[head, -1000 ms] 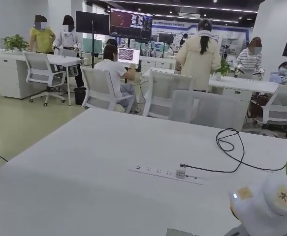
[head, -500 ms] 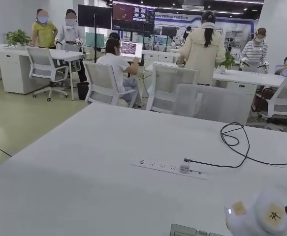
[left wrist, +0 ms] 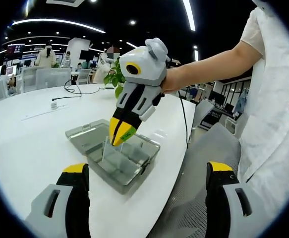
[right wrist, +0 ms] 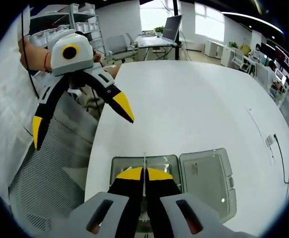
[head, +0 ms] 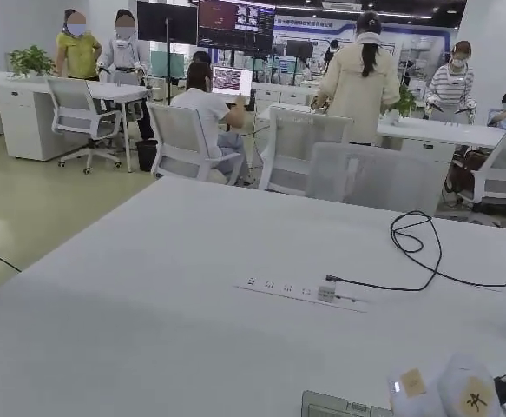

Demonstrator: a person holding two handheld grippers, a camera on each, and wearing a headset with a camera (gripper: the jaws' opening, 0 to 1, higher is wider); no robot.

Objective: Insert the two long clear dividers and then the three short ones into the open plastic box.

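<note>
**Asker:** Looking through the left gripper view first, what do you find?

**Describer:** The left gripper (left wrist: 146, 167) hangs off the near edge of a white table (left wrist: 30, 129). Its two yellow-tipped jaws are spread wide with nothing between them. Ahead, the open plastic box (left wrist: 118, 182) sits close to that edge, its lid (left wrist: 82, 133) lying flat beside it. The right gripper (left wrist: 122, 133) reaches down from above. Its jaws are pinched together on a clear divider (left wrist: 112, 154) that stands upright inside the box.

**Asker:** And the right gripper view?

**Describer:** Its own jaws rise from the bottom, clamped on the divider's top edge, which appears edge-on as a thin line over the box. The lid lies open on the view's right. The left gripper is at upper left, jaws splayed, grasping nothing.

**Asker:** The head view?

**Describer:** The table stretches away, carrying a power strip (head: 300, 294) with a black cable (head: 383, 287) plugged into it. At the bottom edge, a grey corner of the box or its lid, I cannot tell which, sits beside the right gripper's white body. Its jaws fall outside the frame. People (head: 205, 113) sit and stand at desks beyond.
</note>
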